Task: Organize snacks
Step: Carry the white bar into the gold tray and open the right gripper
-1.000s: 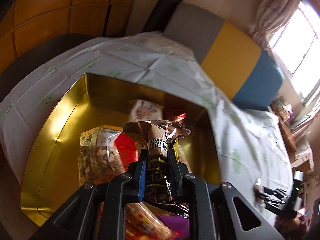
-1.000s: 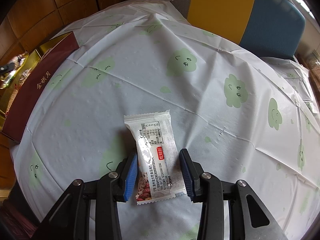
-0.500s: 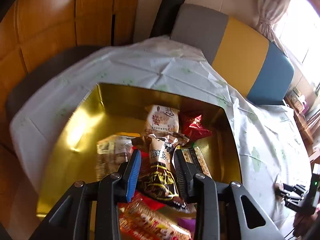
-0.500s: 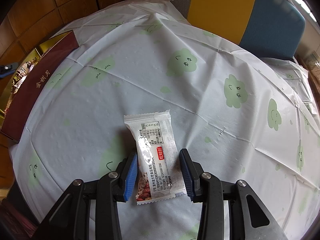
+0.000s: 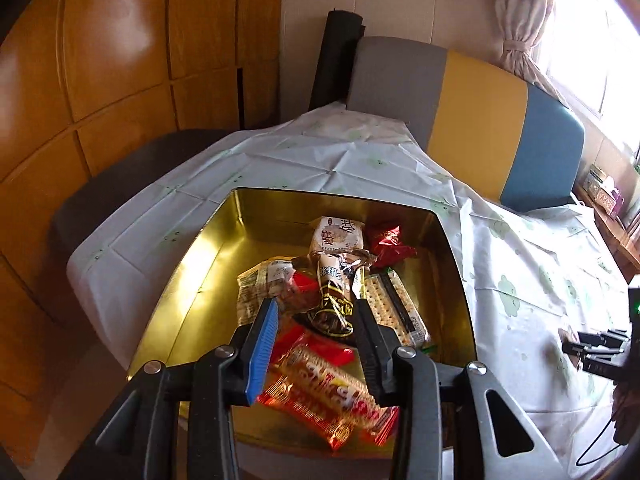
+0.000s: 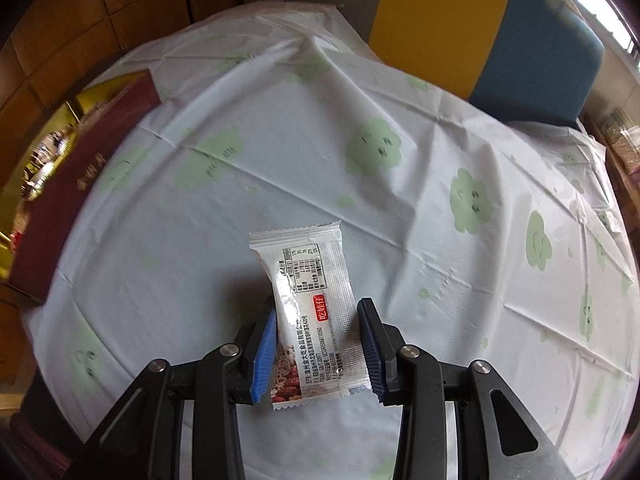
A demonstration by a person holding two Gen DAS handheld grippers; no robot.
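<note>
The left tongs (image 5: 316,308) hang over the gold tin (image 5: 192,276), jaws just opened and empty; the brown packet (image 5: 330,300) lies below among the other snacks. At the tin's 3 o'clock, on the tabletop (image 6: 420,208), the right tongs (image 6: 318,322) grip a white snack bar (image 6: 312,300), jaws just tightened, wrapper poking toward 12 o'clock.

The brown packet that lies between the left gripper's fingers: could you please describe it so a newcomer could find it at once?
Look into the gold tin on the white tablecloth. In the pile of snacks, the brown packet lies on top, near the middle, between the open left gripper fingers. It alone is dark brown with gold lines and a crimped, flared top end.
</note>
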